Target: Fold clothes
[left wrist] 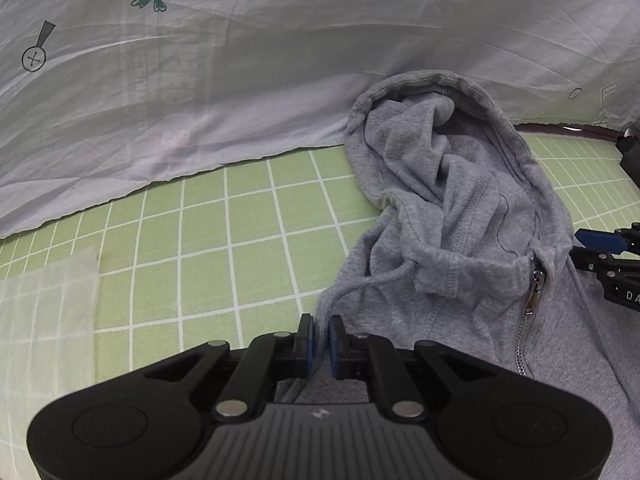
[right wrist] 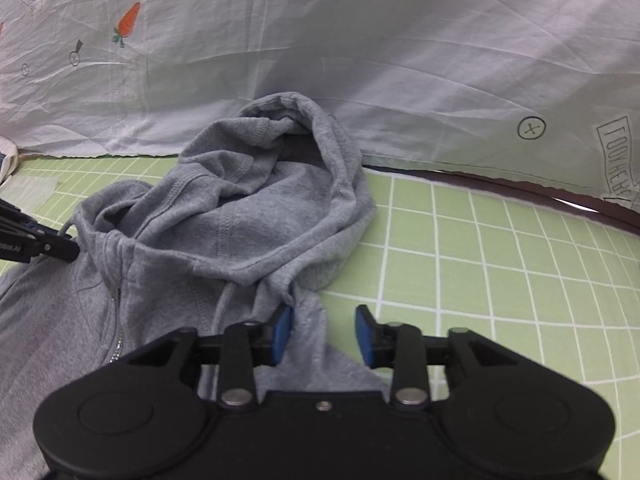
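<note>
A grey zip hoodie (left wrist: 460,216) lies on the green grid mat (left wrist: 200,240), hood crumpled toward the back. My left gripper (left wrist: 320,332) is shut on the hoodie's left shoulder edge, next to the drawstring (left wrist: 360,284). The zipper pull (left wrist: 534,288) lies to its right. In the right wrist view the hoodie (right wrist: 248,216) fills the left half. My right gripper (right wrist: 324,320) is open, its jaws straddling the hoodie's right shoulder fabric below the hood. Each gripper shows at the edge of the other's view, the left (right wrist: 44,244) and the right (left wrist: 608,256).
A pale sheet (left wrist: 280,60) with carrot prints hangs behind the mat. A translucent white sheet (left wrist: 44,320) lies on the mat at the left. The dark mat edge (right wrist: 520,188) curves along the back right, with bare mat (right wrist: 500,260) to the right of the hoodie.
</note>
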Demonstrator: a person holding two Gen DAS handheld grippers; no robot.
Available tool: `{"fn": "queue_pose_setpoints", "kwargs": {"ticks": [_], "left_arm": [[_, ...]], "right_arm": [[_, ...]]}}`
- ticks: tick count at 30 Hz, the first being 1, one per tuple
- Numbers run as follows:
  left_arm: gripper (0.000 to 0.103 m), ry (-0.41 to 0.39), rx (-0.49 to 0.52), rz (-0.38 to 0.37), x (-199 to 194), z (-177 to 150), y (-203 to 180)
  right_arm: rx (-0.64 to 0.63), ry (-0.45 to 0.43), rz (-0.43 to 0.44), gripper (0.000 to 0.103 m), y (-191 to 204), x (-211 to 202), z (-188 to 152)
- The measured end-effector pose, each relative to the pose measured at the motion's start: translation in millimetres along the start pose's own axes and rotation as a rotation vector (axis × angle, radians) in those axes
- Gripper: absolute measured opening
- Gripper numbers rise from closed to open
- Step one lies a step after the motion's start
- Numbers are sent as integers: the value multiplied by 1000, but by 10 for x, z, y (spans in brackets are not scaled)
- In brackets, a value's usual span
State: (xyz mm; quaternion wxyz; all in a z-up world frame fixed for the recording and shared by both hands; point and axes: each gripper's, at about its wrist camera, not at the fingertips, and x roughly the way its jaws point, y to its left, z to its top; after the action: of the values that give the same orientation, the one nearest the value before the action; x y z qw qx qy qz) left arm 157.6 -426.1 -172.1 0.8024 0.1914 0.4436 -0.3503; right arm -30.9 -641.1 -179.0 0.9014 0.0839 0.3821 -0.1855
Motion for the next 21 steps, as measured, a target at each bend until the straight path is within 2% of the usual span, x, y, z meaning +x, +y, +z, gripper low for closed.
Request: {"fn": "queue_pose_setpoints", "kwargs": {"ticks": [2,5,6,7,11,15,21], "left_arm": [[18,-5,-37,3,-110,-53,54],[32,-48,-72,2,-409,-230,176],[36,-66,-87,1,-534,-308,233],[40,-79,-109,6,-663,-405,301],[45,-94,-217,66,-1142,-892,618],[54,-53,-333,142,-1486,-1510,964],[54,14,-449,201,-1762,-2295,1255]], "right_arm": [[29,1,-29,64,-38,-85,18],[126,-17,-69,95,-39,-346,-51],[153,-20,-78,98,-15,-446,-105],[175,-15,-83,99,30,-538,-178],[235,31,-85,102,321,-854,-569],[276,83,-104,102,575,-1106,-991],[250,137,-158,103,854,-1452,-1467]]}}
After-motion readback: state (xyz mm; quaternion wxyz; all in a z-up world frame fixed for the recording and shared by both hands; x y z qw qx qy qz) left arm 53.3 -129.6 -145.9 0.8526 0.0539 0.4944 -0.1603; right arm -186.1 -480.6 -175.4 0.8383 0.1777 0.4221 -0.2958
